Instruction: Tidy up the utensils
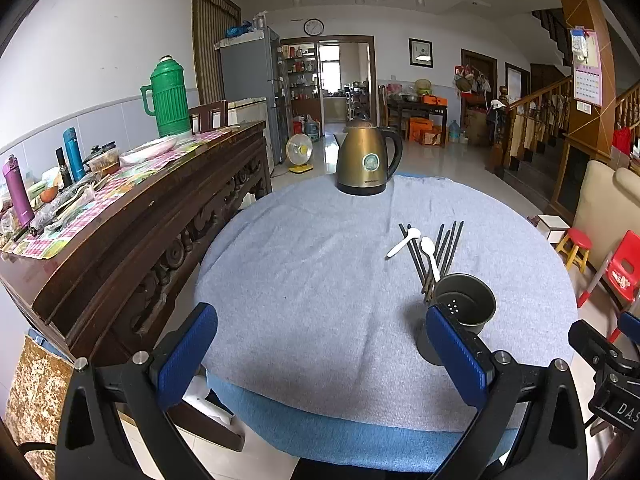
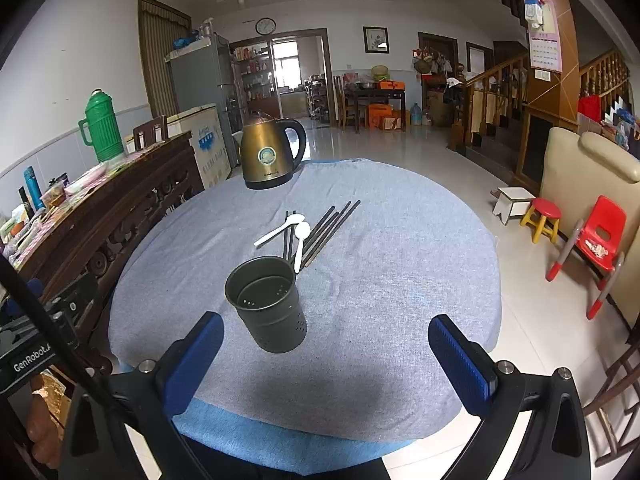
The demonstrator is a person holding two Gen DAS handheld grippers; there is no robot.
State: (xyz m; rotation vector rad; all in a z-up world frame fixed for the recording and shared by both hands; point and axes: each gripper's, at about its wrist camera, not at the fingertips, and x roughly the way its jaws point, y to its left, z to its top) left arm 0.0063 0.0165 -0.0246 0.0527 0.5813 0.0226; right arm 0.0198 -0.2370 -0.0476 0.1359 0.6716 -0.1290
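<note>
A dark metal utensil holder (image 2: 267, 303) with holes in its wall stands upright on the blue-grey tablecloth (image 2: 380, 280), with no utensils inside. Behind it lie several dark chopsticks (image 2: 328, 228) and two white plastic spoons (image 2: 280, 230), fanned out on the cloth. In the left wrist view the holder (image 1: 466, 310) is partly hidden by the right finger, with the chopsticks (image 1: 448, 244) and spoons (image 1: 404, 242) beyond. My left gripper (image 1: 322, 344) hangs open over the near table edge, left of the holder. My right gripper (image 2: 326, 352) is open too, just in front of the holder.
A gold electric kettle (image 2: 272, 154) stands at the table's far edge. A carved wooden sideboard (image 1: 132, 216) crowded with flasks and dishes runs along the left. A red child's chair (image 2: 596, 240), small stools and a sofa stand on the right.
</note>
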